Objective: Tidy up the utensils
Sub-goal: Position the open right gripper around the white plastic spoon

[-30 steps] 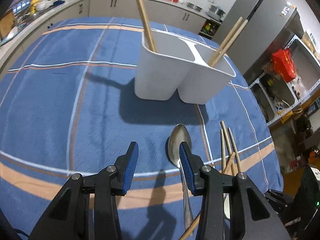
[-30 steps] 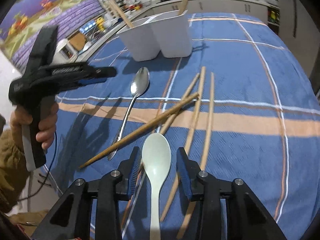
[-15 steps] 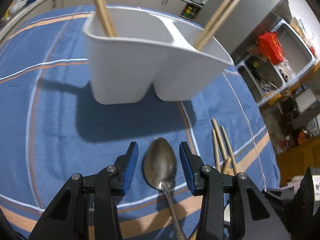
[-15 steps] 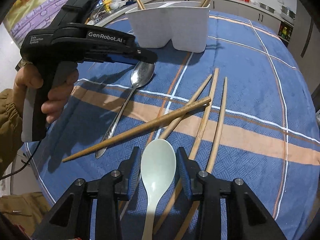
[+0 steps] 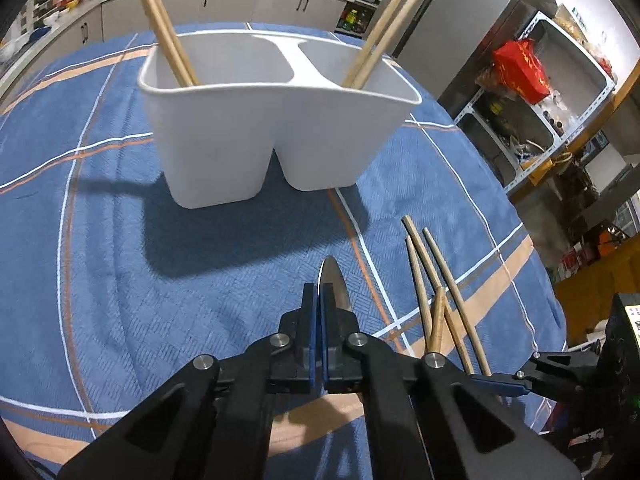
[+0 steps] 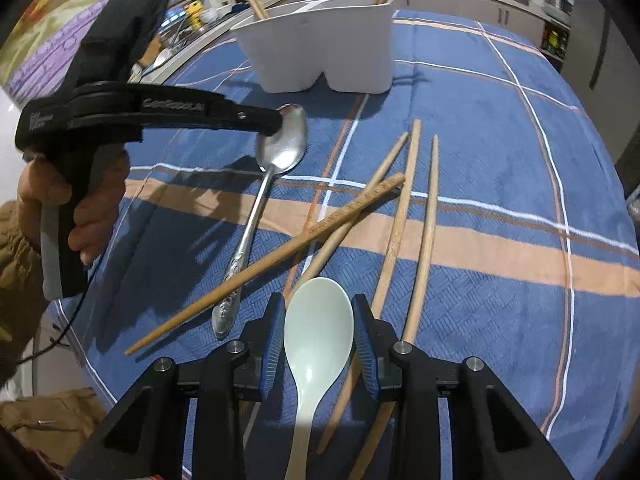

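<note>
Each camera sits on a gripper, looking down and forward, close to the tabletop (image 5: 100,272). Both see the white holder (image 5: 276,128) and the metal spoon (image 6: 280,152).

glossy metal spoon (image 6: 282,142), woven tablecloth (image 6: 500,152)

Two spoons — metal (image 6: 282,142), pale (image 6: 318,320) — four loose chopsticks (image 6: 428,216).
</note>
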Demonstrator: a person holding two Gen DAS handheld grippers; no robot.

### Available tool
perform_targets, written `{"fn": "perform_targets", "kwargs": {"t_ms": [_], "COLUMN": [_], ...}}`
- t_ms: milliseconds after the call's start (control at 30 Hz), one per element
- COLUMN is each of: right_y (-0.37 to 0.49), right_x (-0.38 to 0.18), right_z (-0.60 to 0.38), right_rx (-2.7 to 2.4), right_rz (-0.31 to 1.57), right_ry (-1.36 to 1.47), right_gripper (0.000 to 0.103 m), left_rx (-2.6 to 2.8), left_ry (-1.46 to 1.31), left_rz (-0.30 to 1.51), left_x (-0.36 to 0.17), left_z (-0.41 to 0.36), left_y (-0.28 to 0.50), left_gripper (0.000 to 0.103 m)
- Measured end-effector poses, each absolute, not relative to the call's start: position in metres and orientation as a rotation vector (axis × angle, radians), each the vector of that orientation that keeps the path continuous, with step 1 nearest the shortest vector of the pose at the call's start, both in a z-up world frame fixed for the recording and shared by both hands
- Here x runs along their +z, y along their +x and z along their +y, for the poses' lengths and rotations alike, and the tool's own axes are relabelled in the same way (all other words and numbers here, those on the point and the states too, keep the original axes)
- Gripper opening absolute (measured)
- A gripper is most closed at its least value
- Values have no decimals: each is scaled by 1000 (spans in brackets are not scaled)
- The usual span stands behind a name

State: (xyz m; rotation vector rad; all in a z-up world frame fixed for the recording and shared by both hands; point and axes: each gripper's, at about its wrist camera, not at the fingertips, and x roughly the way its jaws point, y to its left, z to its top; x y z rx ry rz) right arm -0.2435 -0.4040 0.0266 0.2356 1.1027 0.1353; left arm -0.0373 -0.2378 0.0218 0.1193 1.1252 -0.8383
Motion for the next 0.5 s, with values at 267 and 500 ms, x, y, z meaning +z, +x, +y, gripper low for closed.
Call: {"fn": "perform_targets", "kwargs": {"t_ms": [267, 500], "right_y": [-262, -277], "right_x": [37, 53], "right_z": [-407, -416], "right_rx": [78, 41], "right_rz": [1065, 995], "right_ry": [291, 379], "right_gripper": [36, 36], "left_rx": [-808, -783], "left_ry": [70, 44], "left_rz": [1071, 963], "left_x": [45, 85], "left_z": [-213, -177], "left_y": [-51, -72], "left_gripper": [1, 1]}}
